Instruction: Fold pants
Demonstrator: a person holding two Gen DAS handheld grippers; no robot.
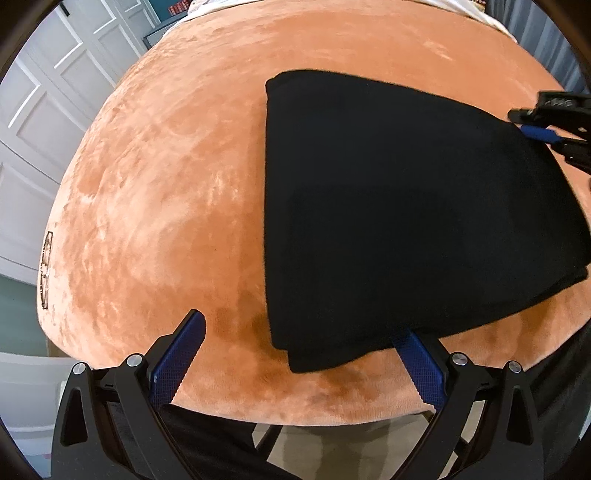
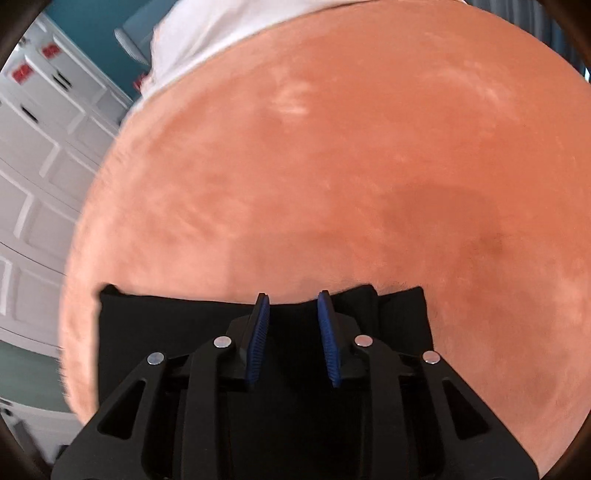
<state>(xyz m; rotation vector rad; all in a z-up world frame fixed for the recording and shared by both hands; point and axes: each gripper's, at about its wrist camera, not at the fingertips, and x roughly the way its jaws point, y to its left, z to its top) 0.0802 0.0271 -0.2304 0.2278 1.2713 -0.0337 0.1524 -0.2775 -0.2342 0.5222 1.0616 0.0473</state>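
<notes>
The left hand-held gripper (image 1: 295, 354) is hovering at the near edge of the bed (image 1: 166, 184) with its jaws spread wide; one blue pad is lying just under the near hem of the pants (image 1: 406, 206), the other standing clear over bare plush, so nothing is being pinched. The pants, black and already folded into a thick rectangle, are resting on the near right part of the bed. At their far right edge the right hand-held gripper (image 2: 293, 332) is sitting with its jaws partly apart above the black cloth; it appears to be gripping nothing, though the motion blur is leaving that unsure.

Risk from here: a pad catching a layer as either tool is pulling away could be dragging the stack askew or peeling the top fold open, and the deep orange pile may be snagging the cloth rather than letting it slide.

Beyond, the orange plush cover is running to a white sheet (image 2: 207, 33) at the far end, with white panelled doors (image 1: 48, 122) standing at the left and a teal wall (image 2: 92, 26) behind.
</notes>
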